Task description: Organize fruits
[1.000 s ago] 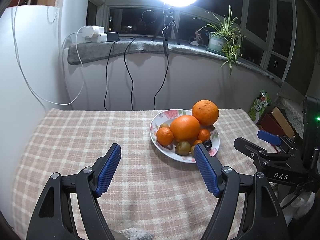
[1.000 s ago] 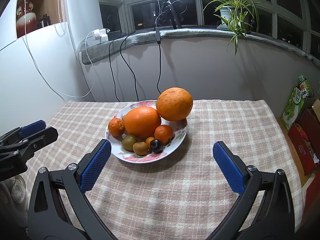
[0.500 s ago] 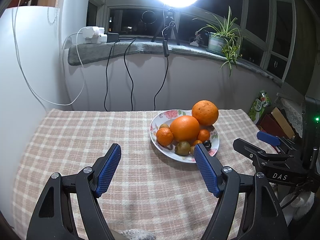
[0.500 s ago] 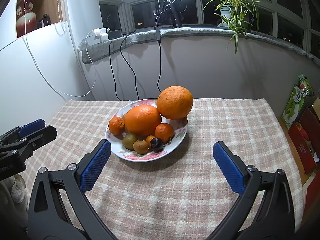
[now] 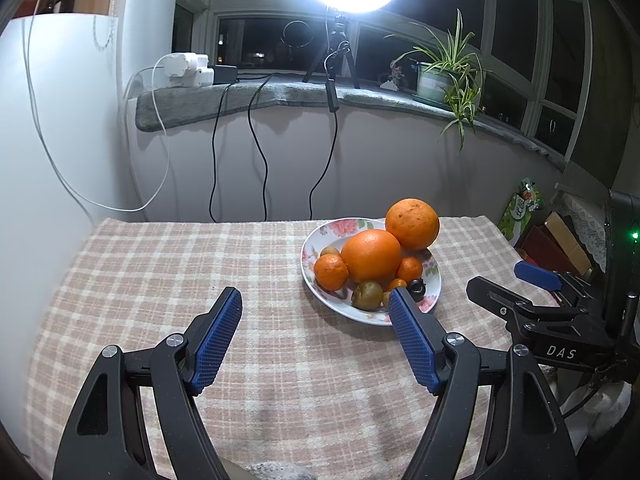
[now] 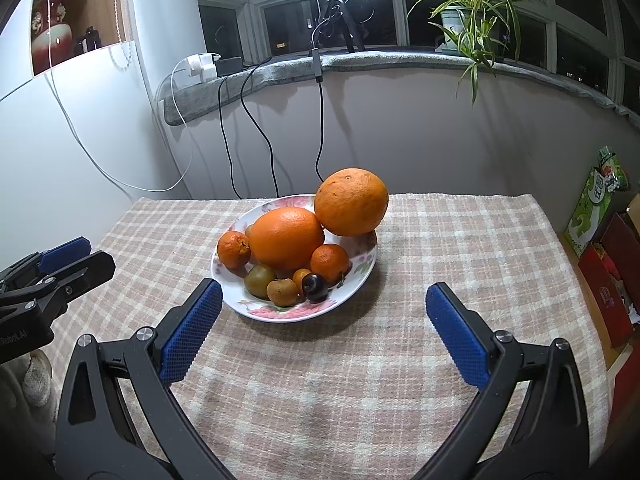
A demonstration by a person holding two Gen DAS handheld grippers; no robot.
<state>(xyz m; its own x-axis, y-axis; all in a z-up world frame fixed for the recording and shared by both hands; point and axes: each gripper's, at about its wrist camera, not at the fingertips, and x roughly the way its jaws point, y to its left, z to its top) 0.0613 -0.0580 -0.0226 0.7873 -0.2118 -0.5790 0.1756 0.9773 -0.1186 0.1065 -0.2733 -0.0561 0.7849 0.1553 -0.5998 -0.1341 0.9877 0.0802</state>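
A flowered white plate (image 6: pixel 360 276) (image 5: pixel 320 236) on the checked tablecloth holds a pile of fruit. A big orange (image 6: pixel 351 202) (image 5: pixel 412 224) sits on its far right rim, a second big orange (image 6: pixel 286 237) (image 5: pixel 370 255) in the middle. Two small tangerines (image 6: pixel 233 249) (image 6: pixel 329 263), a green-brown fruit (image 6: pixel 261 280), a brown one (image 6: pixel 282 292) and a dark plum (image 6: pixel 314 287) lie at the front. My left gripper (image 5: pixel 314 306) is open and empty, near the plate's left front. My right gripper (image 6: pixel 322 304) is open and empty, just in front of the plate.
The checked tablecloth (image 6: pixel 460 248) covers the table. A wall and a grey sill with cables (image 6: pixel 248 128), a ring light tripod and a potted plant (image 6: pixel 464 16) stand behind. Boxes (image 6: pixel 600 200) stand off the table's right edge. The left gripper shows at far left in the right wrist view (image 6: pixel 52 272).
Both grippers have stayed open and nearly still. The view of the plate has shifted only slightly.
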